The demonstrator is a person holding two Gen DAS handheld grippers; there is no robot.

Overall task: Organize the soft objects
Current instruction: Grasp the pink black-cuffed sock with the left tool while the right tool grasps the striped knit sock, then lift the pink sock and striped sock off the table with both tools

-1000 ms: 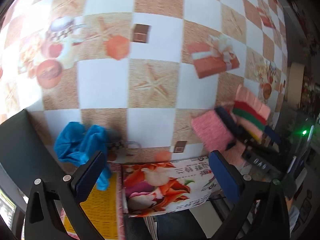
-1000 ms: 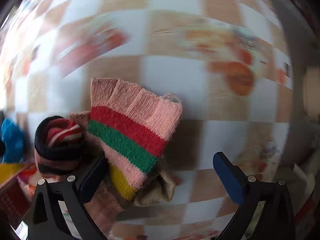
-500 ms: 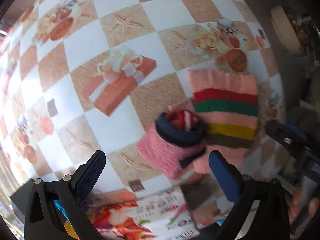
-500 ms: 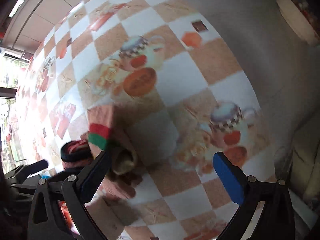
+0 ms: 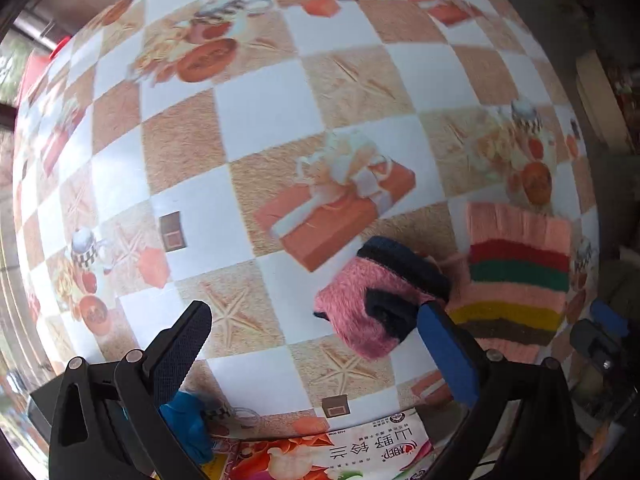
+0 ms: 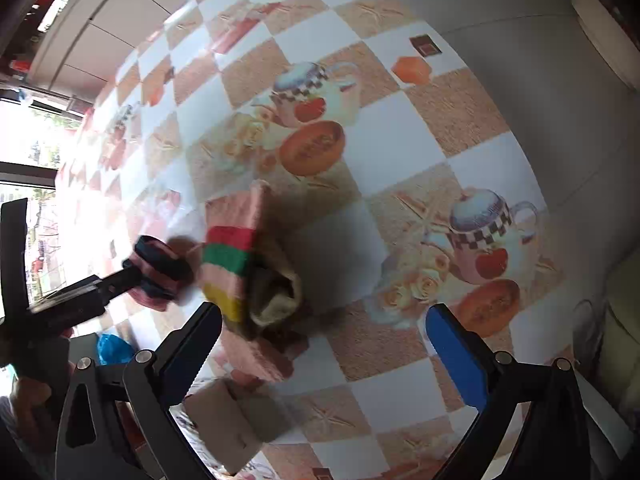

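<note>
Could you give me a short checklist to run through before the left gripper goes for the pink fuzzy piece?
1. Left gripper open: ok, jaws spread wide and nothing between them.
2. Right gripper open and free: ok.
3. Pink fuzzy piece between the left fingers: not ok, it lies at the right finger's tip, off centre.
4. Piece separate from the striped knit: cannot tell, their edges meet or overlap.
5. Striped knit resting on the table: ok, lying on it beside the fuzzy piece.
6. The grippers clear of each other: ok in the right wrist view, though close.
</note>
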